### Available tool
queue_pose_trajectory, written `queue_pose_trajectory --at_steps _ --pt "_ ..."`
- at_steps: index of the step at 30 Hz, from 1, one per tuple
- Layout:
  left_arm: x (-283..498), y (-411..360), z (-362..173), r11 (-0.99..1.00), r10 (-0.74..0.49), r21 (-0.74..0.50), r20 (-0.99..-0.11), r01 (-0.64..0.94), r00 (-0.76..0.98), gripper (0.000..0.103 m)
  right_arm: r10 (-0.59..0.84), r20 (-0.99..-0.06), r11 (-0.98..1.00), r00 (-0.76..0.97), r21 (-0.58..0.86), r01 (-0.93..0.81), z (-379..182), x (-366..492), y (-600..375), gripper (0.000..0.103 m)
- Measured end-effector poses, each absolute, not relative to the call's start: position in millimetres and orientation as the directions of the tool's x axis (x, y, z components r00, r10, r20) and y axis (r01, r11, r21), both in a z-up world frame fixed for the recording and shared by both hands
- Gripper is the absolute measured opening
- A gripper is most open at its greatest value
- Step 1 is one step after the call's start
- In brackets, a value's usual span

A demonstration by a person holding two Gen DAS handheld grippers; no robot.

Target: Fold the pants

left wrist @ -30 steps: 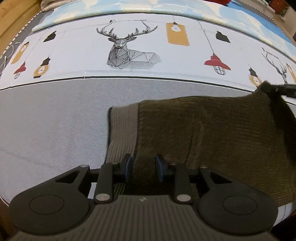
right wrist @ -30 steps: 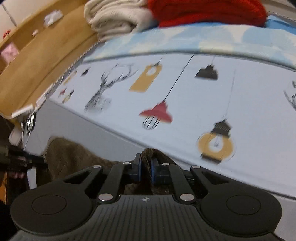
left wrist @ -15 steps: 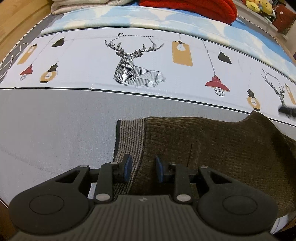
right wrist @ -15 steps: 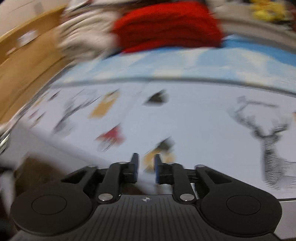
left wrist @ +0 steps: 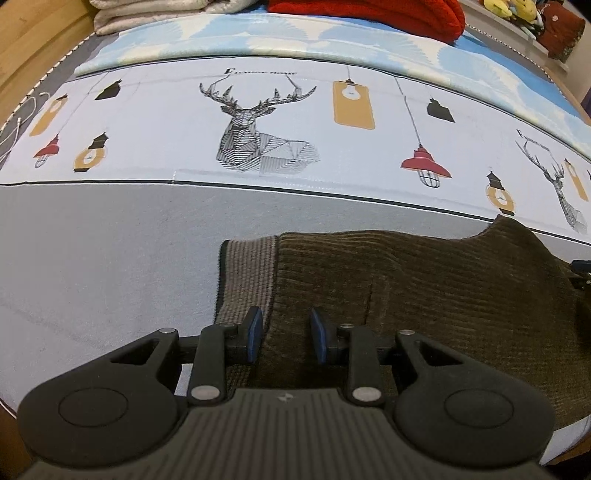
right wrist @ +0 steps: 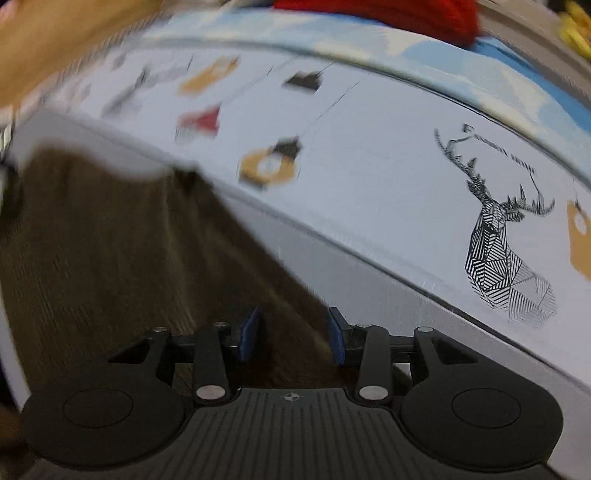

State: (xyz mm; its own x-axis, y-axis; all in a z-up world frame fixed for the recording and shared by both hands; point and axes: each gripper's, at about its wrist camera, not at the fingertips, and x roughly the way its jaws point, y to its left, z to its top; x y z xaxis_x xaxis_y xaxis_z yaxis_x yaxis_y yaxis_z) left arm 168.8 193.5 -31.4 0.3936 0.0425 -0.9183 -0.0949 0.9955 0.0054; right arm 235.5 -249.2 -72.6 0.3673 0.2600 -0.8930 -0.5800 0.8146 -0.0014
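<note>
Dark brown corduroy pants (left wrist: 424, 295) lie flat on the bed, their lighter striped waistband (left wrist: 247, 273) at the left end. My left gripper (left wrist: 286, 332) hangs low over the waistband's seam. Its jaws stand a little apart and the cloth lies flat under the gap, not pinched. In the blurred right wrist view the pants (right wrist: 110, 240) spread to the left. My right gripper (right wrist: 293, 332) is over their right edge, its jaws opening with nothing gripped between the blue pads. A dark part at the right edge of the left wrist view (left wrist: 581, 269) may be that gripper.
The bed sheet (left wrist: 147, 129) has a grey band near me and a print of deer and lamps beyond. Folded red knitwear (left wrist: 369, 14) and beige blankets (left wrist: 155, 11) lie at the far edge. A wooden frame (left wrist: 29, 40) and a white cable (left wrist: 22, 118) are at the left.
My right gripper has let go of the pants' corner, its jaws have come apart, and it has swung to the right. The corner now lies on the bed. The left gripper has hardly moved.
</note>
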Motion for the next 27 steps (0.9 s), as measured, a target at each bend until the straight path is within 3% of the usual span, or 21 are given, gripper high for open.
queue_pose_trajectory --at_steps 2,4,6,9,12,14,17,24,27 --pt "170.0 187.4 -31.5 0.996 0.04 0.007 -0.918 -0.084 0.394 0.032 0.263 -0.891 0.809 0.371 -0.006 -0.587 -73.0 233.3 -250.0 0.04" --pt "171.6 181.1 -32.2 0.997 0.038 0.011 -0.919 -0.072 0.392 0.032 0.308 -0.882 0.797 0.357 0.034 -0.603 -70.1 231.4 -251.8 0.007" --pt "173.2 176.8 -33.0 0.998 0.041 0.018 -0.919 -0.063 0.391 0.032 0.327 -0.865 0.8 0.381 0.039 -0.598 -61.5 231.8 -260.4 0.005" --pt "175.5 172.0 -33.4 0.998 0.042 0.019 -0.919 -0.062 0.392 0.032 0.357 -0.81 0.893 0.465 0.149 -0.424 -48.4 250.2 -295.1 0.001" --pt "178.7 164.3 -34.1 0.998 0.04 0.022 -0.919 -0.051 0.392 0.032 0.214 -0.807 0.953 0.551 0.049 -0.298 -46.9 250.5 -313.4 0.0" --pt "180.6 157.6 -35.0 0.999 0.035 0.024 -0.919 -0.035 0.392 0.032 0.252 -0.8 0.954 0.544 0.111 -0.278 -44.1 245.2 -333.1 0.001" --pt "183.3 147.1 -35.9 0.999 0.033 0.032 -0.918 -0.009 0.394 0.032 0.18 -0.787 0.979 0.59 0.084 -0.187 -36.8 235.3 -368.8 0.001" --pt "185.4 129.8 -29.9 0.999 0.017 0.03 -0.908 0.023 0.42 0.032 -0.153 -0.739 0.956 0.656 0.059 0.289 -31.1 191.0 -504.2 0.004" --pt "184.5 124.3 -25.9 0.999 0.016 0.035 -0.901 0.037 0.434 0.033 -0.331 -0.72 0.858 0.61 0.039 0.512 -37.1 161.8 -568.2 0.011"
